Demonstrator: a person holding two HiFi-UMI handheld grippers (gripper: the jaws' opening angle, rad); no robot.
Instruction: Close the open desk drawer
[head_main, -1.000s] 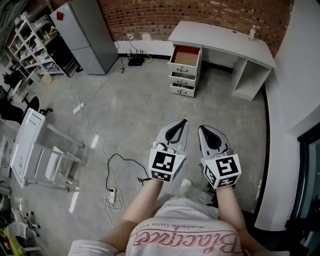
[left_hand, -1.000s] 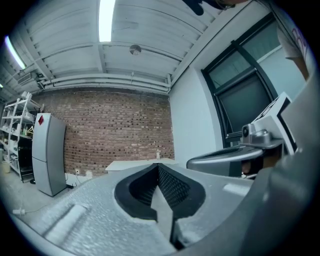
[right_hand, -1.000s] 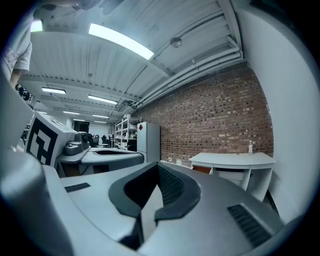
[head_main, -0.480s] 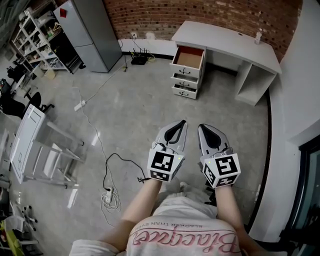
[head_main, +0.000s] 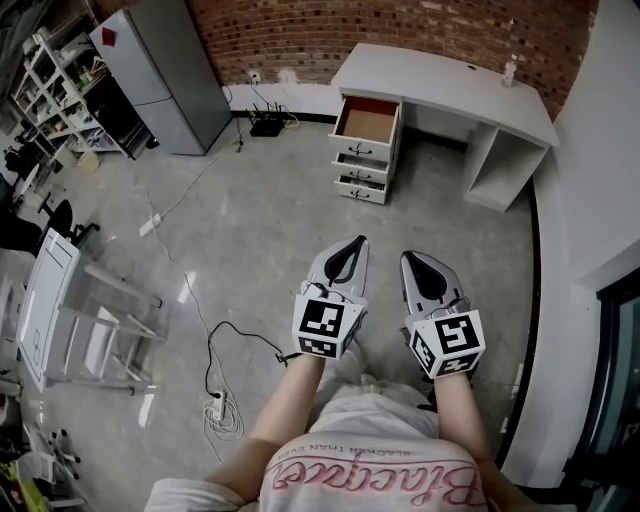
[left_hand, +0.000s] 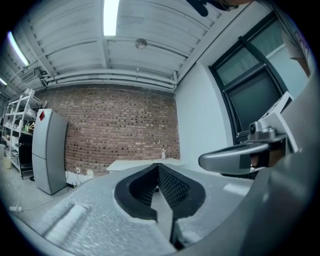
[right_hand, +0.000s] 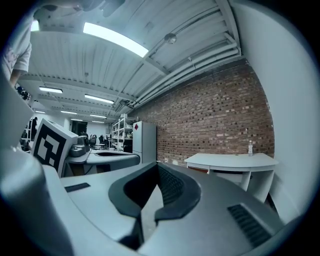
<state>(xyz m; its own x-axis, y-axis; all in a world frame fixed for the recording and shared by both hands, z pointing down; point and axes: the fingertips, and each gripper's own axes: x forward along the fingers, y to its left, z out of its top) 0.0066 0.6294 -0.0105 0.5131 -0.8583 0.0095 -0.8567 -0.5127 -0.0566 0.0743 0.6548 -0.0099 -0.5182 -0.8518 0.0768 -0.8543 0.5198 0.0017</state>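
Top drawer (head_main: 366, 117) of white counter (head_main: 450, 80) stands pulled out, brown inside showing, below brick wall (head_main: 400, 25). Left tongs (head_main: 357, 243) and right tongs (head_main: 408, 258) side by side above concrete floor (head_main: 250, 220), well apart from it; both closed tip to tip, holding nothing

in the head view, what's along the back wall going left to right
shelves -> fridge -> open drawer -> bottle
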